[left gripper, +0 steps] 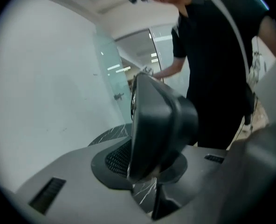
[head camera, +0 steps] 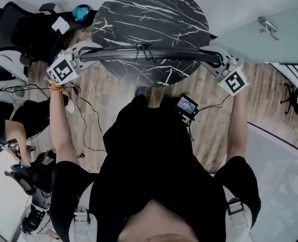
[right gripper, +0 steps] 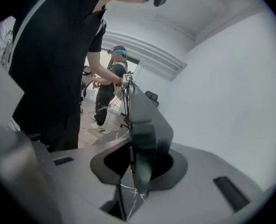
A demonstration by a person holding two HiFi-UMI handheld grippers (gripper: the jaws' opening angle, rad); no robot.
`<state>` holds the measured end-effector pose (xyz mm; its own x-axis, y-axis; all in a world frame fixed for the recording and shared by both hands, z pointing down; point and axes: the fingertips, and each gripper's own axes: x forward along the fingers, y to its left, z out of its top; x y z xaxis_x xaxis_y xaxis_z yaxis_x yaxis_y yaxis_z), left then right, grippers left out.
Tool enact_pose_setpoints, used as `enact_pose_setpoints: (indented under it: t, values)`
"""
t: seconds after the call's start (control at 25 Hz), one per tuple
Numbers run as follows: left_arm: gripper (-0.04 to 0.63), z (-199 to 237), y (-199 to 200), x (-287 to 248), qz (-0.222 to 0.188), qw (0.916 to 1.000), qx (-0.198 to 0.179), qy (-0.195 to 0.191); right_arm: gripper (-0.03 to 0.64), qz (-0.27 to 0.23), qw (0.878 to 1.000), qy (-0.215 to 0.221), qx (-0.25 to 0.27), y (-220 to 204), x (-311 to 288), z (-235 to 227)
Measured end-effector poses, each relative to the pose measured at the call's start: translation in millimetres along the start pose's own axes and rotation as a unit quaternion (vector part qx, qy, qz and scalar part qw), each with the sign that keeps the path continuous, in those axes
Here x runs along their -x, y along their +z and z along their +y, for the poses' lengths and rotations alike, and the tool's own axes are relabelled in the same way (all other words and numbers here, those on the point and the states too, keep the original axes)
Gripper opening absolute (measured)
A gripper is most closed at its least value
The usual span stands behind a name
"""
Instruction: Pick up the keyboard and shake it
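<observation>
While the keyboard (head camera: 149, 53) hung edge-on above the round marble table (head camera: 154, 14) in the head view, it read as a thin dark bar with its long axis running from 9 to 3 o'clock. The left gripper (head camera: 83, 54) gripped its 9 o'clock end and the right gripper (head camera: 217, 60) its 3 o'clock end, so neither hand was nearer. Any shake would probably have to be shared by both. Which way the keys faced could not be told there.

From the left gripper view, the keyboard's end (left gripper: 152, 125) stood upright between jaws closed on it and ran away toward 12 o'clock. The pads themselves were hidden behind its bulk.

From the right gripper view, the jaws were likewise clamped on the thin end (right gripper: 145, 134). Foreshortening made the far end hard to make out.
</observation>
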<state>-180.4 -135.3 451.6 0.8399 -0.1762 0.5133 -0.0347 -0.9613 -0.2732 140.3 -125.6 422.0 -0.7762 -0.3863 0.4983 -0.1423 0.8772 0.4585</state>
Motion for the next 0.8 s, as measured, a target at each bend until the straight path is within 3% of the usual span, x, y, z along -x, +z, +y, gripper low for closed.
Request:
enact_pose_setpoints:
  t: [0.08,0.24,0.36,0.48,0.56,0.64,0.8]
  values:
    - [0.084,4.3,-5.2,-8.7,0.023,0.9986,-0.039,0.026,0.097,0.018,0.999,-0.010,0.024,-2.4,-3.1,0.2]
    - [0.084,14.7,-9.4,-11.1,0.032,0.9955,-0.047,0.076,0.095,0.057,0.996,-0.029,0.066,-13.9,-13.6,1.0]
    - [0.084,19.7,-15.0,-15.1,0.051,0.9928,-0.063,0.089,0.095,0.072,0.994,-0.041,0.077,-21.2,-19.3,-0.7]
    - [0.084,16.5,-18.4,-17.2,0.052,0.9938,-0.054,0.083,0.095,0.070,0.995,-0.029,0.065,-24.3,-20.9,1.5]
    - [0.084,11.0,-18.7,-19.5,0.041,0.9961,-0.038,0.068,0.097,0.065,0.998,-0.005,0.026,-28.7,-20.2,5.9]
    - [0.086,6.2,-15.1,-23.0,0.015,0.9985,-0.011,0.052,0.100,0.056,0.997,0.030,-0.044,-36.1,-19.6,11.2]
    - [0.095,-1.5,-13.3,-29.6,-0.035,0.9962,0.080,0.006,0.104,0.034,0.976,0.105,-0.190,-60.5,-20.3,25.1]
